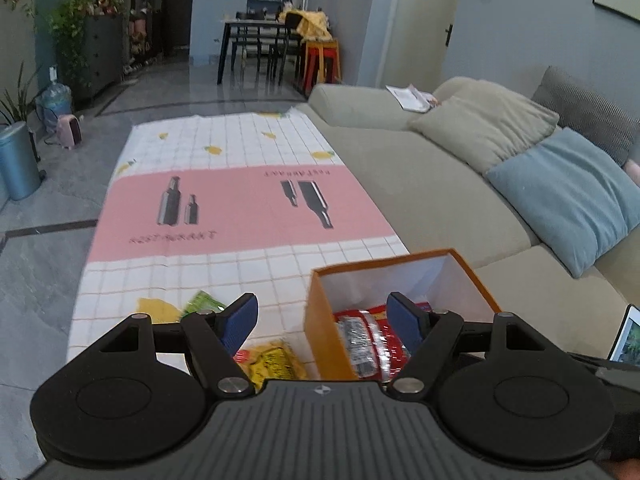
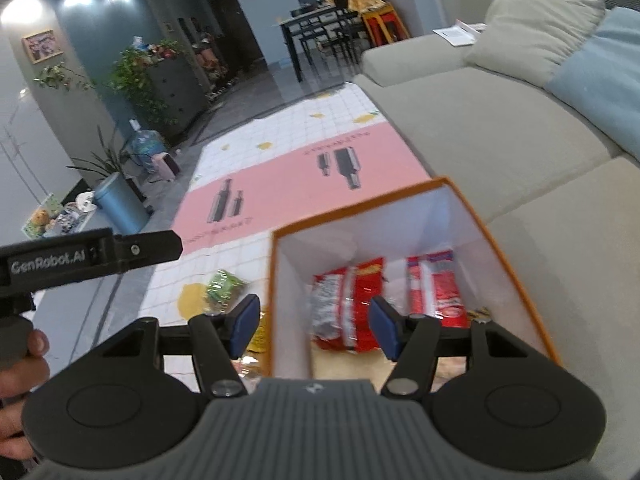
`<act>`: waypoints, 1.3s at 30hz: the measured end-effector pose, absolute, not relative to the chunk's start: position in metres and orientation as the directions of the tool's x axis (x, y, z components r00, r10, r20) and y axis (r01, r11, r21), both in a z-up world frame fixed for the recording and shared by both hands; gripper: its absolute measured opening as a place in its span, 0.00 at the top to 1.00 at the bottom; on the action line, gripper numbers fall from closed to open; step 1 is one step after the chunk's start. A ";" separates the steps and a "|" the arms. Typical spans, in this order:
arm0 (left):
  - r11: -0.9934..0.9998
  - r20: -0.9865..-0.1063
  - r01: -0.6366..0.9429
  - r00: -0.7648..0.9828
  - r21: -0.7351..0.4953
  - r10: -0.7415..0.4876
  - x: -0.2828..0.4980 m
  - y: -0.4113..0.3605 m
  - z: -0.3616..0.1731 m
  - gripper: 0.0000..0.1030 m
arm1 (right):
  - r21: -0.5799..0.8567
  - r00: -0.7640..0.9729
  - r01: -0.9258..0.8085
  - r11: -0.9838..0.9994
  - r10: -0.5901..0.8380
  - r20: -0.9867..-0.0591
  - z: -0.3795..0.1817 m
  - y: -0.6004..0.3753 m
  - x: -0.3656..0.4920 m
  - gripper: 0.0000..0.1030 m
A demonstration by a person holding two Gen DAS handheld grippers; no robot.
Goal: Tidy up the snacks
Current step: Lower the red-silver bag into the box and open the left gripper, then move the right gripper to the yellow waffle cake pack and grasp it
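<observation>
The orange box (image 2: 404,240) is sitting on the cloth (image 1: 240,200) at its near corner on the sofa (image 1: 420,184) side, open-topped, and is already holding a red packet (image 2: 352,300) and a second red-and-white packet (image 2: 436,288) lying flat on its floor. Three snacks are remaining outside it, near the cloth's near edge just beside the box's left wall: a green packet (image 1: 202,302), a yellow packet (image 1: 276,362) and a small red one (image 1: 242,356) partly hidden behind a finger. The left gripper (image 1: 322,322) is standing wide with nothing between its pads, straddling the box's left wall from above and pointing steeply downward. The right gripper (image 2: 314,326) is likewise standing roughly half open and empty, hovering over the same wall, rolled slightly, with the box interior filling its view. Judged from this layout, the step in hand is fetching the next loose packet. To do it well, one gripper should be swinging left clear of the wall, descending on the yellow packet, and pinching it across a narrow edge so the foil is not slipping; the other should be staying out of its path.
</observation>
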State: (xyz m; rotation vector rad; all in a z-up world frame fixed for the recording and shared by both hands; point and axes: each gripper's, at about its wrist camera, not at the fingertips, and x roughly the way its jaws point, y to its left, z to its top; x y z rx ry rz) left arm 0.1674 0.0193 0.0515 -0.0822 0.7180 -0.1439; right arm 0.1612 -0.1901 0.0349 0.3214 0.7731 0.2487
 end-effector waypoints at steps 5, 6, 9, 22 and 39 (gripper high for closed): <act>0.992 -0.618 0.062 0.777 -0.114 -0.119 0.159 0.049 0.049 0.15 | 0.359 0.697 -0.133 0.924 0.345 -0.628 0.037 -0.162 0.164 0.41; 0.992 -0.614 0.052 0.781 -0.111 -0.110 0.160 0.055 0.048 0.15 | 0.354 0.700 -0.141 0.924 0.346 -0.624 0.038 -0.158 0.164 0.41; 0.994 -0.615 0.013 0.785 -0.108 -0.077 0.164 0.073 0.044 0.15 | 0.346 0.708 -0.153 0.926 0.347 -0.615 0.038 -0.145 0.164 0.40; 0.981 -0.690 -0.128 0.724 -0.146 -0.008 0.190 0.151 0.005 0.15 | 0.336 0.726 -0.211 0.918 0.377 -0.575 0.020 -0.087 0.179 0.31; 0.955 -0.761 -0.191 0.647 -0.226 -0.050 0.191 0.191 -0.027 0.16 | 0.060 0.569 -0.134 0.989 0.126 -0.813 -0.094 0.009 0.245 0.24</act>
